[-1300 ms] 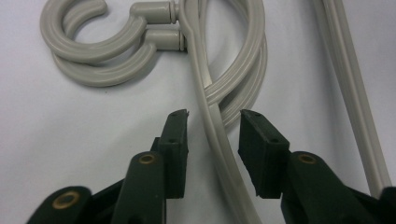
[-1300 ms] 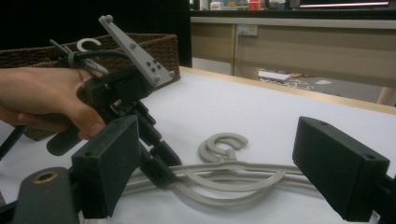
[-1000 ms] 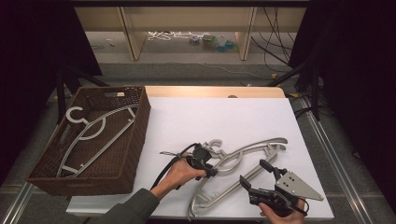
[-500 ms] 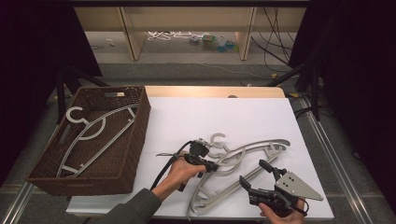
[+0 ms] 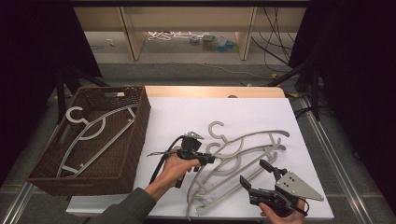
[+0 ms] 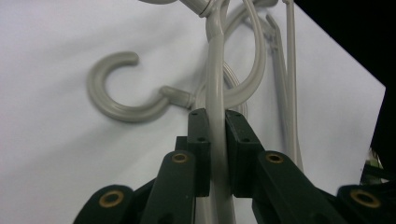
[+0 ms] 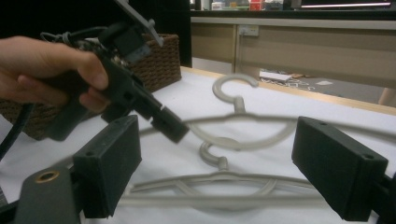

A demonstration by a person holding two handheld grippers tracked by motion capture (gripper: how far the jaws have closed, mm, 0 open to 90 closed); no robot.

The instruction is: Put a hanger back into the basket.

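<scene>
High view looks down from above; both close, slightly blurred gripper views share the grey hangers (image 5: 243, 154).

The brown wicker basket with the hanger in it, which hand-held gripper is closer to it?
Left. The left hand-held gripper sits a little way off the brown wicker basket's near side, clamped on a grey plastic hanger. The right hand-held gripper is farther away, open, beyond the hangers.
</scene>
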